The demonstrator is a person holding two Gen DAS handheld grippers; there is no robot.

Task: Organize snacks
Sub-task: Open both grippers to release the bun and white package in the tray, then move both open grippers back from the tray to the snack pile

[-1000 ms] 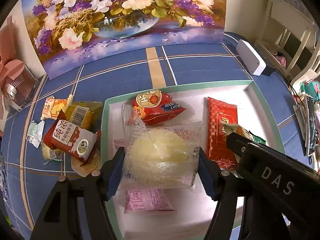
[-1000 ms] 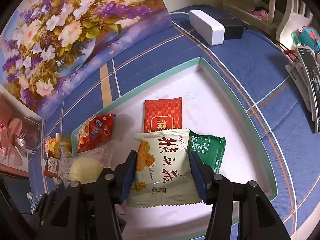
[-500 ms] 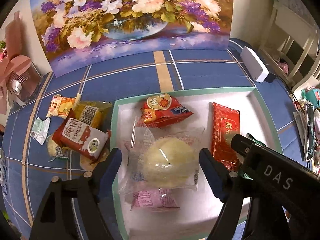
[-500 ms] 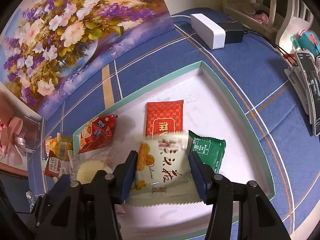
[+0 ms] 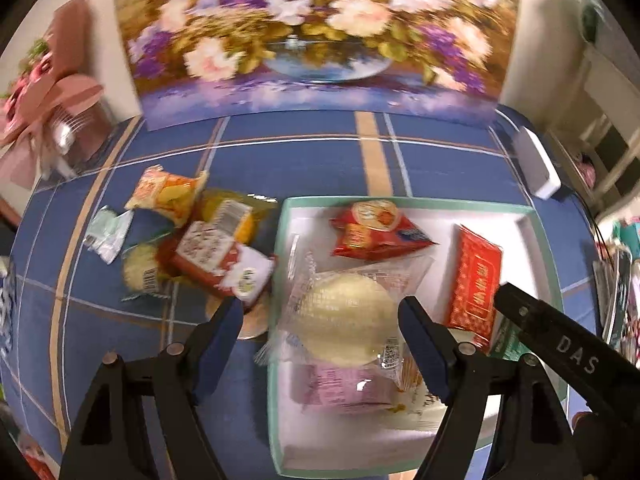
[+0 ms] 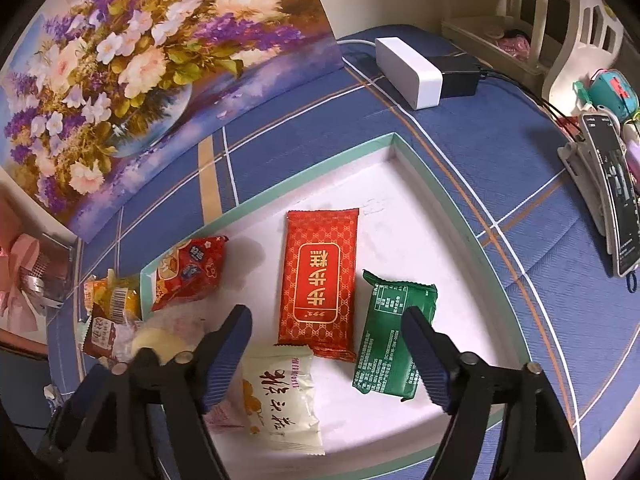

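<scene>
A white tray with a green rim (image 5: pixel 400 202) (image 6: pixel 394 138) holds several snacks. My left gripper (image 5: pixel 324 336) is open above a clear-wrapped yellow cake (image 5: pixel 344 320), which lies in the tray on a pink packet (image 5: pixel 340 388), untouched by the pads. My right gripper (image 6: pixel 326 354) is opening with nothing between its pads; it also shows as a black body in the left wrist view (image 5: pixel 560 348). A white packet (image 6: pixel 284 396) lies loose in the tray below it, beside a red packet (image 6: pixel 318 276), a green packet (image 6: pixel 394 332) and a red puffed bag (image 6: pixel 188 272).
A pile of loose snacks (image 5: pixel 192 236) lies on the blue checked cloth left of the tray. A floral painting (image 5: pixel 312 32) stands at the back, with a pink ribboned box (image 5: pixel 52 112) on the left. At the right are a white box (image 6: pixel 408 66) and a phone on a stand (image 6: pixel 608 196).
My left gripper opened, let go of the yellow cake and drew up and away to the left. My right gripper opened and the white packet dropped flat into the tray.
</scene>
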